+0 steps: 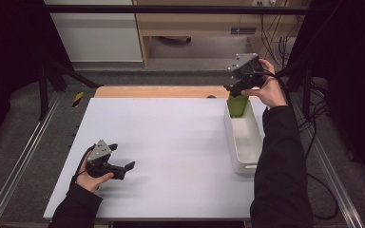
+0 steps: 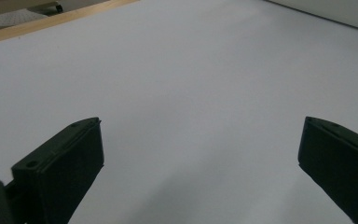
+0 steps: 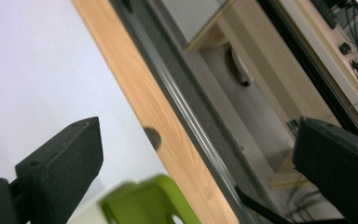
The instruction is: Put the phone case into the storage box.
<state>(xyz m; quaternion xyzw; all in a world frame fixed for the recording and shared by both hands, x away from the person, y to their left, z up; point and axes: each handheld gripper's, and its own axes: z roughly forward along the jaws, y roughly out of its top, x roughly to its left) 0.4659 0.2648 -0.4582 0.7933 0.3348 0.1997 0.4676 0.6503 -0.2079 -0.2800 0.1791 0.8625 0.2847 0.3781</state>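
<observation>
Green block (image 1: 238, 105) upright in tray (image 1: 244, 156): looks light, stiff, smooth plastic; grip flat sides; right gripper (image 1: 240, 88) jaws apart, empty; left gripper (image 1: 123, 169) likewise.

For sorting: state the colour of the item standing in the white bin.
Lime green item, clearest in the high view.

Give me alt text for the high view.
A right hand holds open tongs just above a green object standing in a white bin at the white table's right edge. The left tongs rest open near the front left.
</observation>
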